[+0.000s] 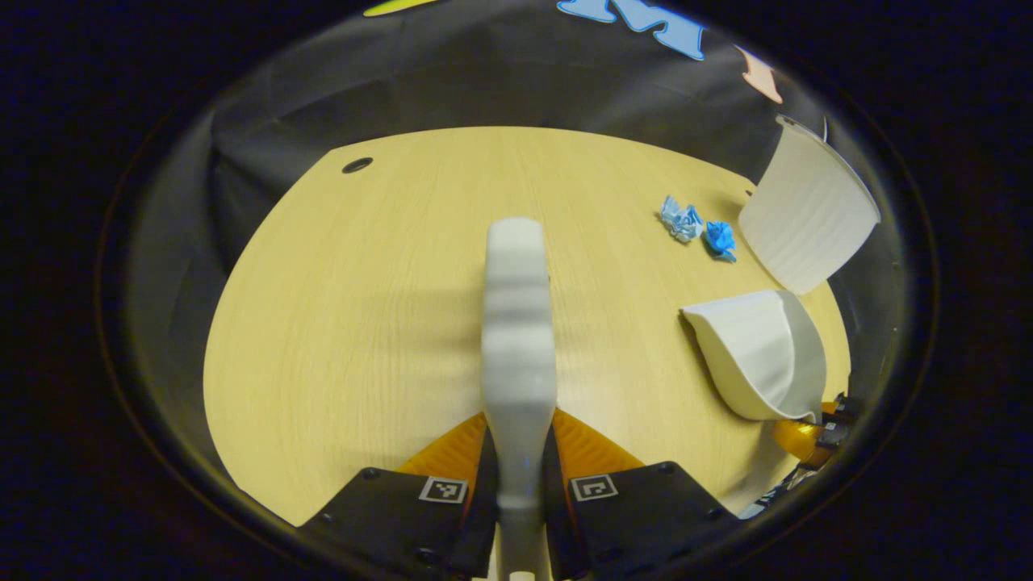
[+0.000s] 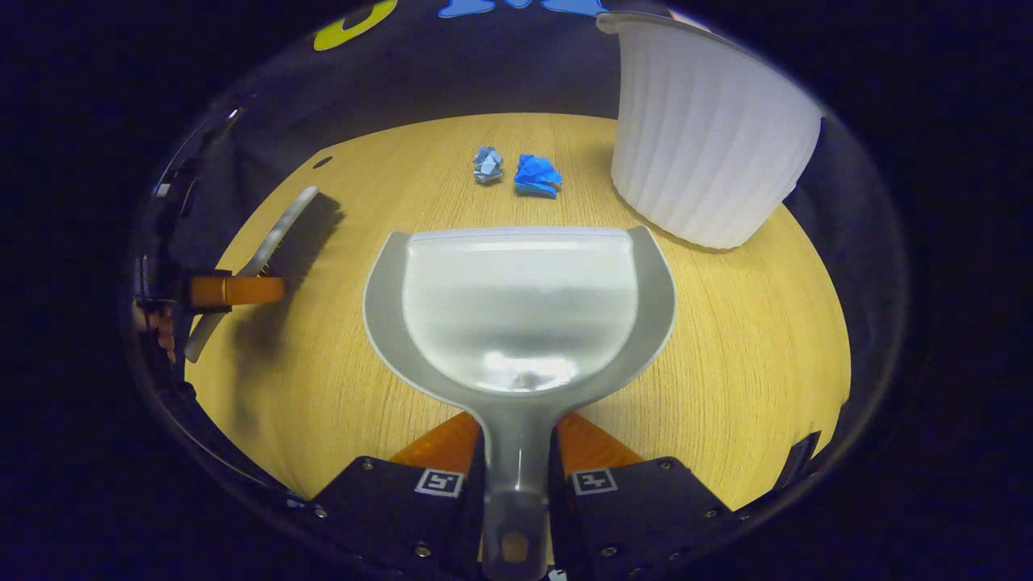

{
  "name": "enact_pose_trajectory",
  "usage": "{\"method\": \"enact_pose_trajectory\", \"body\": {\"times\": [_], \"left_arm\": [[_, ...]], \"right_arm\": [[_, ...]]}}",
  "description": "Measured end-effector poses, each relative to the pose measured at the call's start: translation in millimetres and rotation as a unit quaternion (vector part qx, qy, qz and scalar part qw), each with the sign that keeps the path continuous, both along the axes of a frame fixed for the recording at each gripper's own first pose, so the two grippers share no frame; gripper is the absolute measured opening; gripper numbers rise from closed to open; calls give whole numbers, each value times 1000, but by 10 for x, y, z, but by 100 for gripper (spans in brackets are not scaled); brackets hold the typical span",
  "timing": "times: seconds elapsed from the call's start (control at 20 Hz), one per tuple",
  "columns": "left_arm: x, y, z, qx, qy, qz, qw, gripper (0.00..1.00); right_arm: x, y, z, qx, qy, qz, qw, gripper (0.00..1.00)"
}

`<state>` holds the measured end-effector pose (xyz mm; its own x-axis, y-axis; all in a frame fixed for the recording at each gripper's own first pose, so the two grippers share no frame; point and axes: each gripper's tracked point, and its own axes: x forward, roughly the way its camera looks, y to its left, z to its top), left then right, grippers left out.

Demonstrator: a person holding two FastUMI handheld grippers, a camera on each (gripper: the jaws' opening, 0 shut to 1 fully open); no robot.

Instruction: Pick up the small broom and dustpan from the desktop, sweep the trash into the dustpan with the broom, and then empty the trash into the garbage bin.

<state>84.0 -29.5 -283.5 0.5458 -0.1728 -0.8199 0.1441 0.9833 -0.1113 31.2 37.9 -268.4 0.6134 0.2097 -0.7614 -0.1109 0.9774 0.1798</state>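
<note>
In the left gripper view my left gripper [image 1: 519,452] points level across the desk [image 1: 363,323], clamped on the broom [image 1: 518,323], which runs up mid-frame. Bare wood lies wide to the left, up to the far edge. In the right gripper view my right gripper [image 2: 516,468] is clamped on the dustpan [image 2: 520,315] handle, pan flat, mouth facing the two paper wads [image 2: 516,171] just beyond. The bin [image 2: 702,137] stands at upper right, near the desk's edge.

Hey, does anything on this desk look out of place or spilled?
Just two crumpled blue paper scraps lying loose on the desktop, left of the upright white garbage bin and beyond the dustpan. Nothing else stands out.
</note>
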Motion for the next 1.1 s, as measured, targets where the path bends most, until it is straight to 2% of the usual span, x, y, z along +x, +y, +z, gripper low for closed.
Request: {"method": "enact_pose_trajectory", "body": {"times": [0.3, 0.65, 0.9, 1.1], "left_arm": [[608, -373, 80, 13, -30, -43, 999, 34], [1176, -775, 42, 36, -52, -102, 993, 33], [1534, -1071, -21, 59, -65, -158, 984, 33], [1675, -1354, -7, 76, -74, -227, 968, 33]], "right_arm": [[95, -127, -14, 0, -7, 27, 1000, 34], [226, -266, 13, -5, 3, 40, 999, 34], [248, -286, 23, -14, 10, 52, 999, 34], [251, -289, 39, -17, 14, 56, 998, 34]]}}
